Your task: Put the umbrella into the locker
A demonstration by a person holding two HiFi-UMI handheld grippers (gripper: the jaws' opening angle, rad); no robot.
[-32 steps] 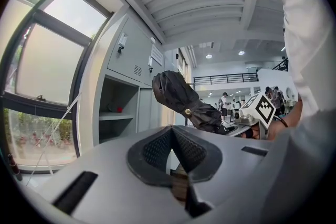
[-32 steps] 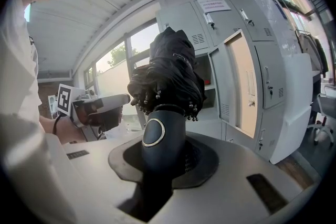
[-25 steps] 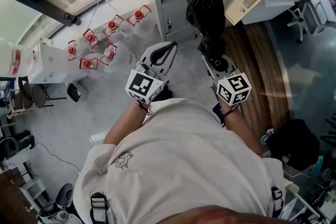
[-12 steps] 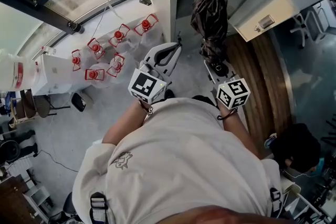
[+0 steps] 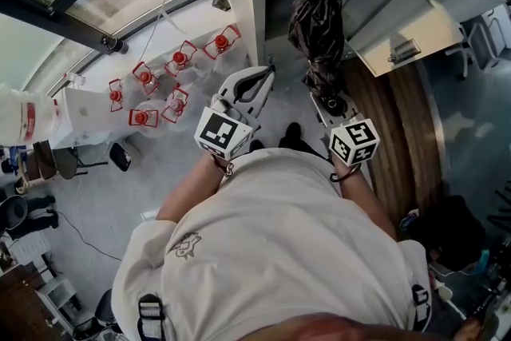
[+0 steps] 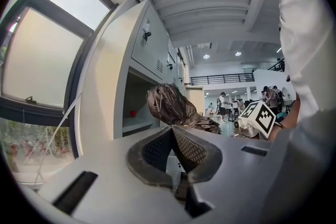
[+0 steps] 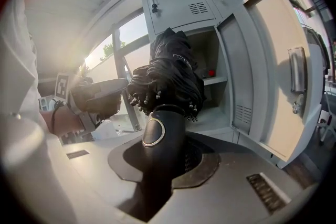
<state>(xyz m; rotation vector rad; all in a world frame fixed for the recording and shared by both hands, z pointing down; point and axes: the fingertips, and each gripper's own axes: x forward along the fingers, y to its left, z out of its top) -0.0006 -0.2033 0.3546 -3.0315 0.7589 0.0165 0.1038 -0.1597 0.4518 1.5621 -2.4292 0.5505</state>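
My right gripper (image 7: 168, 150) is clamped on the black handle of the umbrella (image 7: 169, 77), with the handle standing between the two pads and the folded, bunched canopy projecting forward beyond them. My left gripper (image 6: 172, 132) has its jaws closed together with nothing between them; it is level, beside the right gripper and apart from the umbrella. The locker (image 7: 237, 113) stands directly ahead, grey, with the door (image 7: 273, 65) of one compartment swung open to the right. The umbrella sits in front of that open compartment, near its mouth; from the left gripper view it appears outside the opening. A small red object (image 7: 211, 73) lies on the shelf inside. In the head view both grippers point toward the locker, the umbrella's canopy nearest it.
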